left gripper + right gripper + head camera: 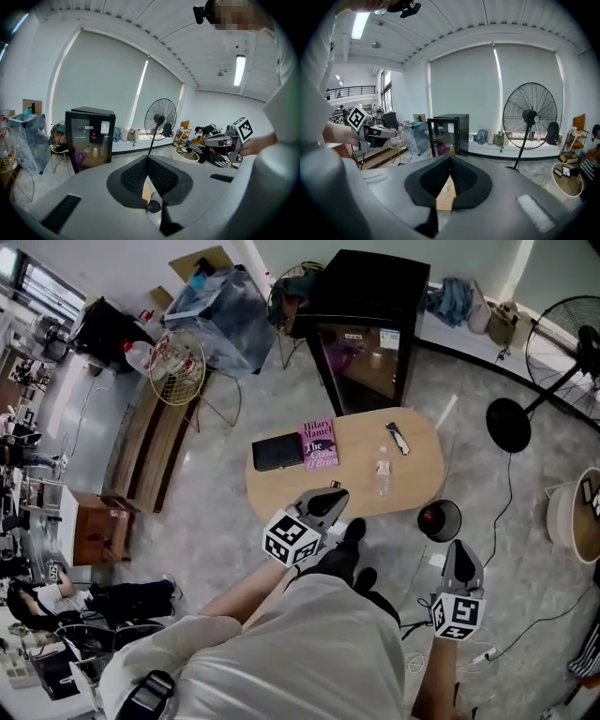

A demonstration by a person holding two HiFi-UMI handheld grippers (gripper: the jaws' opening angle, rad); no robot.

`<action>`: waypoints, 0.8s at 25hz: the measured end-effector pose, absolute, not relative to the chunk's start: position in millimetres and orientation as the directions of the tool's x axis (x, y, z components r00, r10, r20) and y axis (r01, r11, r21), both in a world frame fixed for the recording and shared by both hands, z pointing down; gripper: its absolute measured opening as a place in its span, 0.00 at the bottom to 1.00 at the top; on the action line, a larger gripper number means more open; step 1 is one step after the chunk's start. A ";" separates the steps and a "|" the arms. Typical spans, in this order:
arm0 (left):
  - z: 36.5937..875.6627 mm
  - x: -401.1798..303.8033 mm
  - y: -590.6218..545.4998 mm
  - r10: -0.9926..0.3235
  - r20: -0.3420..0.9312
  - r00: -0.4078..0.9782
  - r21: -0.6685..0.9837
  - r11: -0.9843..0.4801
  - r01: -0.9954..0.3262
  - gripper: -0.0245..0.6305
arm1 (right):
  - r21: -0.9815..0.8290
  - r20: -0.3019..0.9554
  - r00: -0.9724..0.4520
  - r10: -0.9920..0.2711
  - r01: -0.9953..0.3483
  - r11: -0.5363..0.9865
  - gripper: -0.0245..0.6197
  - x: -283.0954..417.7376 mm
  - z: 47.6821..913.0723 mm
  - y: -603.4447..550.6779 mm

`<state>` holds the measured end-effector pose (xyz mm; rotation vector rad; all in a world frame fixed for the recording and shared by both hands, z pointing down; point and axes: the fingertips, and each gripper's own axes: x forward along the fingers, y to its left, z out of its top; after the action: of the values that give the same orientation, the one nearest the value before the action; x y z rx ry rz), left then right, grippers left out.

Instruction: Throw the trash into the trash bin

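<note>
Bottle [382, 474], likely the trash, sits on the oval table [422, 474]; the bin [439, 519] stands on the floor at its four o'clock. The left claw [330, 496], at the bottle's seven o'clock, and the right claw [462, 549] are both clenched on nothing; reaching in unopened, a claw could knock the light bottle over, or off the edge.

- The left gripper [148, 161] is seen with jaws closed together, nothing gripped;
- a black glass-door cabinet [89, 140] and a standing fan [161, 119] are seen beyond;
- the right gripper [209, 139] is seen at right.
</note>
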<state>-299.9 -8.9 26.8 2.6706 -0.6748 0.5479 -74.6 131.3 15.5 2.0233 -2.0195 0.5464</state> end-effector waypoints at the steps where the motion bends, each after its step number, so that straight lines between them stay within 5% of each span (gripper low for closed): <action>1: 33.1 -296.2 -16.8 -0.365 0.448 0.816 0.224 -0.838 -0.498 0.05 | -0.100 0.425 -0.012 -0.905 -0.994 -0.034 0.05 -72.6 19.1 123.7; 20: 145.1 -253.3 -118.3 -0.181 0.544 0.819 0.333 -0.850 -0.409 0.05 | -0.152 0.579 0.070 -0.813 -0.970 -0.192 0.05 -63.1 109.7 18.1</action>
<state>-253.3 -118.3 145.1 2.5601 -0.4390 0.7047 -63.1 18.1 109.7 2.0765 -1.7937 0.8183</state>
